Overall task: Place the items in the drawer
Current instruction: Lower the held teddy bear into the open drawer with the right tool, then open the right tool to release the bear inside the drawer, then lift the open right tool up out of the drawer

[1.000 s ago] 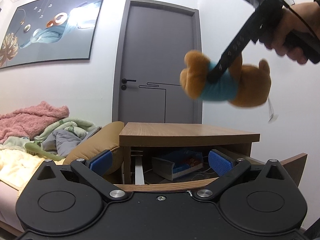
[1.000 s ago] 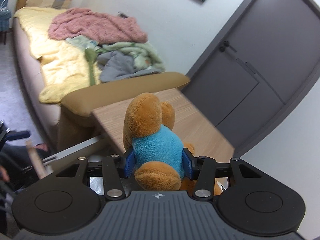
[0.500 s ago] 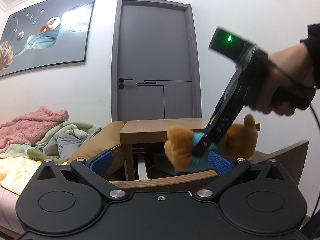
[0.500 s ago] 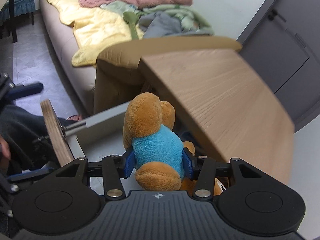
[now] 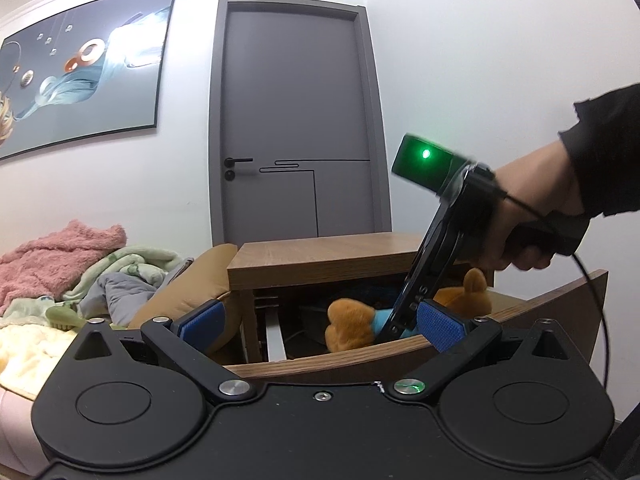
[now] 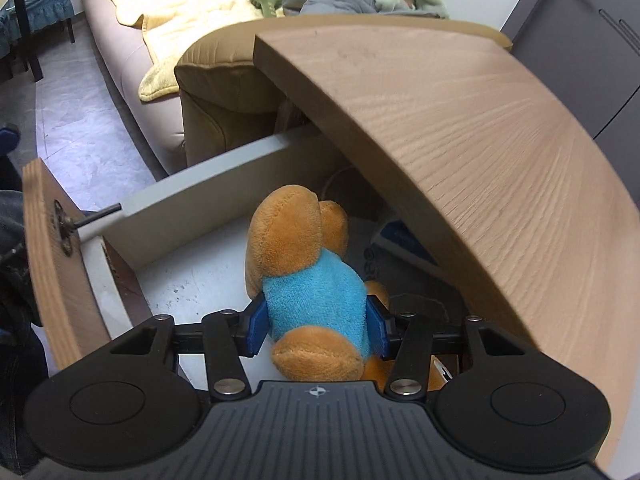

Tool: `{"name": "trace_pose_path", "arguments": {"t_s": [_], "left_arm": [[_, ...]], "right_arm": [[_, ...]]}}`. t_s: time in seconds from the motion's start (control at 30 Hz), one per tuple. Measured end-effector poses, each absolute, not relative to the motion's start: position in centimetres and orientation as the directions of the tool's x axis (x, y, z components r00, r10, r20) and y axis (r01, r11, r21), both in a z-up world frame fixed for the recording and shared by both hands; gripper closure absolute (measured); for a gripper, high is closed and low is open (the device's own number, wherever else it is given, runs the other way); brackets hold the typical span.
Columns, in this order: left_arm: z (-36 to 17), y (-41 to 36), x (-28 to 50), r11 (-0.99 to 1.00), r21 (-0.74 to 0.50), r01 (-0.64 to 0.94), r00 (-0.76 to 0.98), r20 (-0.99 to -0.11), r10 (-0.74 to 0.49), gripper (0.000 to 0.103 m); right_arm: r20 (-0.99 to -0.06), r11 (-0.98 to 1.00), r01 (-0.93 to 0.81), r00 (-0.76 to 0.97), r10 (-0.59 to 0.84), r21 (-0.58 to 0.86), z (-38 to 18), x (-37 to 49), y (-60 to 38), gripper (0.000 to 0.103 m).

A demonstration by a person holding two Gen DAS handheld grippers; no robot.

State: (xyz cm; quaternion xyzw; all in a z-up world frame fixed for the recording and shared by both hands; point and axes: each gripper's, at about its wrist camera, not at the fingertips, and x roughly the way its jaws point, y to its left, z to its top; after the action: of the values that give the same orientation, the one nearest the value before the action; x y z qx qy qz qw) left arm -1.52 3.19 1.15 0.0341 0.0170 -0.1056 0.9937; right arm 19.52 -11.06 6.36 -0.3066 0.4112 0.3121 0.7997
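Observation:
My right gripper [image 6: 316, 324] is shut on a brown teddy bear in a blue shirt [image 6: 316, 296], clamped at its body, and holds it down inside the open drawer [image 6: 192, 220] of a wooden nightstand [image 6: 460, 128]. In the left wrist view the bear [image 5: 352, 322] shows behind the curved wooden drawer front [image 5: 320, 364], with the right gripper [image 5: 400, 320] reaching down from the upper right. My left gripper [image 5: 320, 320] is open and empty, its blue pads [image 5: 440, 324] straddling the drawer front's top edge.
A blue-and-white box [image 6: 404, 240] and a cable lie deeper in the drawer under the nightstand top. A sofa [image 6: 224, 80] with blankets [image 5: 60, 256] stands to the left. A grey door [image 5: 296, 120] is behind the nightstand.
My right gripper has come down from above the nightstand into the open drawer with the bear still clamped. The left gripper has stayed at the drawer front, open.

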Motion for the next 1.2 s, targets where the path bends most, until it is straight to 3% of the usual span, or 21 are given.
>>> {"name": "trace_pose_path", "arguments": {"t_s": [0.43,0.57,0.73,0.77,0.87,1.2], "left_arm": [[1.0,3.3,-1.2,0.976,0.037,0.216,0.975,-0.065,-0.213,0.001],[1.0,3.2,-0.9,0.976,0.033,0.217,0.974,-0.07,-0.214,0.001],[1.0,3.1,-0.8,0.975,0.023,0.221,0.973,-0.07,-0.219,0.001],[1.0,3.1,-0.7,0.975,0.022,0.222,0.973,-0.071,-0.22,0.001],[0.9,2.9,-0.7,0.975,0.024,0.221,0.973,-0.071,-0.219,0.001],[0.9,2.8,-0.7,0.977,0.02,0.213,0.975,-0.072,-0.211,0.001]], "right_arm": [[-0.861,0.61,-0.77,0.428,0.275,-0.188,4.8,20.7,-11.0,0.046],[-0.854,0.621,-0.763,0.435,0.286,-0.18,5.5,20.9,-11.3,0.038],[-0.842,0.644,-0.747,0.448,0.302,-0.166,6.7,20.7,-12.0,0.035],[-0.839,0.647,-0.744,0.45,0.305,-0.164,6.9,20.5,-12.1,0.033],[-0.825,0.659,-0.734,0.468,0.316,-0.164,7.9,20.1,-12.5,0.012],[-0.735,0.722,-0.664,0.586,0.341,-0.194,12.7,17.3,-15.1,0.006]]}}
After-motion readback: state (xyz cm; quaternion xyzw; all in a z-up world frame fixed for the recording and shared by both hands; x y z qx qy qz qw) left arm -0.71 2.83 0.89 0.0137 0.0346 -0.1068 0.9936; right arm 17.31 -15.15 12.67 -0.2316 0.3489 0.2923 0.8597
